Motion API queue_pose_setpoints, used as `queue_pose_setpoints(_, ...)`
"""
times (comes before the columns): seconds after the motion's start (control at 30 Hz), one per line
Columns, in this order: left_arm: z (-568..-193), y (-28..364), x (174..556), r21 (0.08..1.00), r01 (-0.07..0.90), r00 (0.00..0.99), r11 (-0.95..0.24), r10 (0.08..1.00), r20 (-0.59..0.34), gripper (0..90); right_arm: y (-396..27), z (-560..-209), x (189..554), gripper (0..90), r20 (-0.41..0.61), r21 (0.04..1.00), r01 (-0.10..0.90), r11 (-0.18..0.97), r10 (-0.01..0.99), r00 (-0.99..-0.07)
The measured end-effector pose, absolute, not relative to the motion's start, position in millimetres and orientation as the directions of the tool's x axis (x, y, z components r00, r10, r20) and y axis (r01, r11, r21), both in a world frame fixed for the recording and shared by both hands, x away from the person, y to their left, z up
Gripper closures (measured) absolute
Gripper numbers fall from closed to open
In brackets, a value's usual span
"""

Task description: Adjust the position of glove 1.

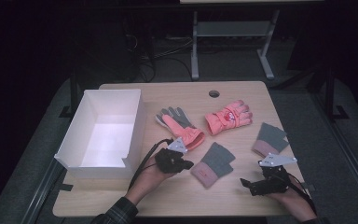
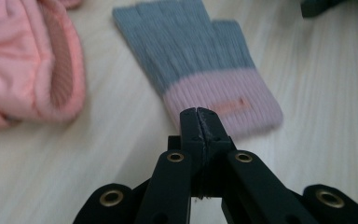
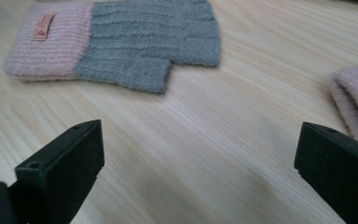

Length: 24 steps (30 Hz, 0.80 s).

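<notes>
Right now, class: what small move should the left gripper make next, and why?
Probably open first. The left gripper is shut on nothing, its tips just short of the pink cuff of the nearer grey knit glove, which lies flat on the table. Shut, it cannot take the cuff.

- The wooden table (image 1: 242, 91) is lit from above, while the far room is left in near darkness.
- Soft blur is seen on the near jaws in both gripper views.
</notes>
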<state>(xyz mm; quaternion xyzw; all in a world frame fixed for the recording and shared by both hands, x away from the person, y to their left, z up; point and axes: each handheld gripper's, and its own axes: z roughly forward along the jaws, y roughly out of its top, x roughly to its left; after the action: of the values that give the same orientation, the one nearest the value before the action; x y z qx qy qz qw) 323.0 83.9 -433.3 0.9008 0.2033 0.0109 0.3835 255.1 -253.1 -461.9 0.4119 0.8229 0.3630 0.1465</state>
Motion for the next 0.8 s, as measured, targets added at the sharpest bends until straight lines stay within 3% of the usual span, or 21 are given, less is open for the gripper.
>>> queue_pose_setpoints(0.43,-451,39,347,0.664,0.341,0.928,-0.666,0.350,-0.125,89.7,-254,-462,255,1.1,0.053,0.715,0.575,0.397,0.789,-0.612)
queue_pose_setpoints(0.8,-452,45,338,0.629,0.350,0.928,-0.694,0.348,-0.133,89.7,-255,-461,255,1.1,0.050,0.719,0.571,0.396,0.790,-0.611)
